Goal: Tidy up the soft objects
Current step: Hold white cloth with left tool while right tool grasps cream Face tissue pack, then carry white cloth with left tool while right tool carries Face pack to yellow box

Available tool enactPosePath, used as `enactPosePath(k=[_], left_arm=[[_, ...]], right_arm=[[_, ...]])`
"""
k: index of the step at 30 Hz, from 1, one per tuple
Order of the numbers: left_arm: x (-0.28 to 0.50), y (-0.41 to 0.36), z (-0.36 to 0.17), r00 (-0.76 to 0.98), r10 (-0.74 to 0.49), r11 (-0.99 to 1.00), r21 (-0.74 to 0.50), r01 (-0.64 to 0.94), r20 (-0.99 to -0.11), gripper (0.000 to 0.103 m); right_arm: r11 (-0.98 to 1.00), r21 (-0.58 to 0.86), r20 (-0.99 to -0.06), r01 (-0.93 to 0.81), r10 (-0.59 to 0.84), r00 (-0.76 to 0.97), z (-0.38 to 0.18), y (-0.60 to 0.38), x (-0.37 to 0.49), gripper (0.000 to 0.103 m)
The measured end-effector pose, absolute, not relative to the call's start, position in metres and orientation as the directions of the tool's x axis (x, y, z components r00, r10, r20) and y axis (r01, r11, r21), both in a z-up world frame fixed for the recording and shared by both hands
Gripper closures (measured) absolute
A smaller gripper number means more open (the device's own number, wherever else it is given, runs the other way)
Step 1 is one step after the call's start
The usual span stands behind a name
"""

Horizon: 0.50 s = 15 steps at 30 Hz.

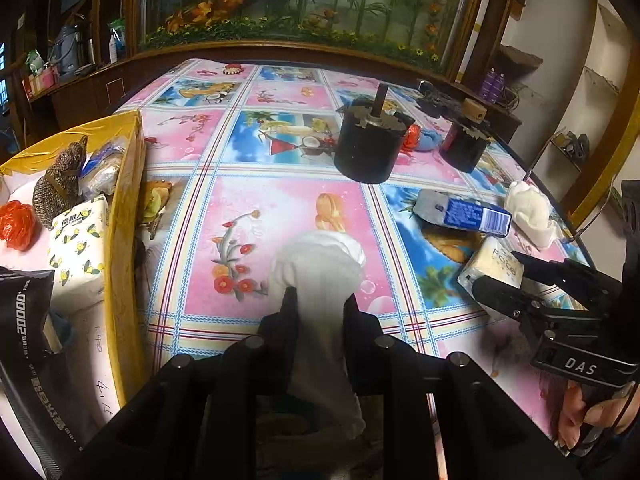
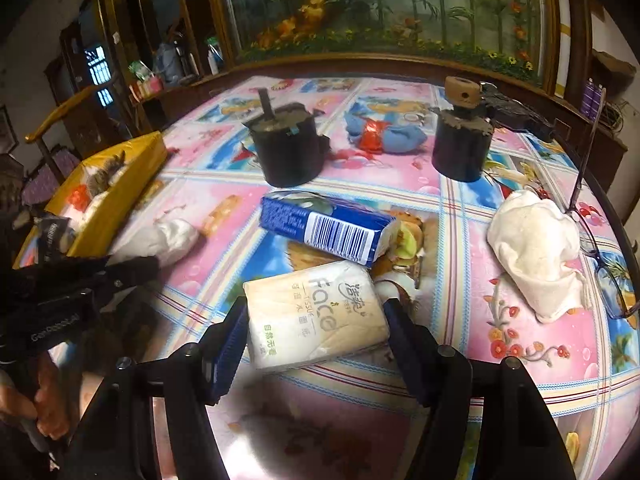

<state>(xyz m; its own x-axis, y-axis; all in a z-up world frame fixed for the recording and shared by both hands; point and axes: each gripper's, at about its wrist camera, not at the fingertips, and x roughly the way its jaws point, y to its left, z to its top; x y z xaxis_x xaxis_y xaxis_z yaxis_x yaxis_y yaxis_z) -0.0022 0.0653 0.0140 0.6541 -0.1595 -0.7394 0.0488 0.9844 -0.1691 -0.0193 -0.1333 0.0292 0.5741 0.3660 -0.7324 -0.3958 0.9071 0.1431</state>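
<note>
Nearest the lens in the left wrist view, a white sock (image 1: 316, 280) rises from the bottom centre, pinched tight between the fingers of the left gripper (image 1: 320, 300); its toe end flops over the flowered tablecloth (image 1: 248, 152). At the left edge stands a yellow box (image 1: 124, 216) already holding a lemon-print tissue pack (image 1: 78, 248), a red bag (image 1: 16, 224) and a woven brown toy (image 1: 60, 188).

In the right wrist view, the right gripper (image 2: 316, 320) at lower centre straddles a beige face tissue pack (image 2: 316, 312) that lies on the cloth; its jaws stand apart, close along both sides of the pack, but whether they press it cannot be told. Just above lies a blue tissue pack (image 2: 324, 228), and a crumpled white cloth (image 2: 536, 248) sits at right.
</note>
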Motion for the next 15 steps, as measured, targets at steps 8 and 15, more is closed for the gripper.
enactPosePath(k=[8,15], left_arm=[[-0.007,0.063,0.021,0.691,-0.151,0.986,-0.153,0.059,-0.707,0.084],[-0.008,0.064,0.023,0.698,-0.146,0.987,-0.151,0.054,-0.701,0.084]], right_arm=[[0.894,0.184,-0.686,-0.409,0.415,0.598,0.040,-0.135,-0.025,0.032],[0.878,0.215,-0.639,-0.428,0.458,0.618,0.049,-0.139,-0.030,0.032]])
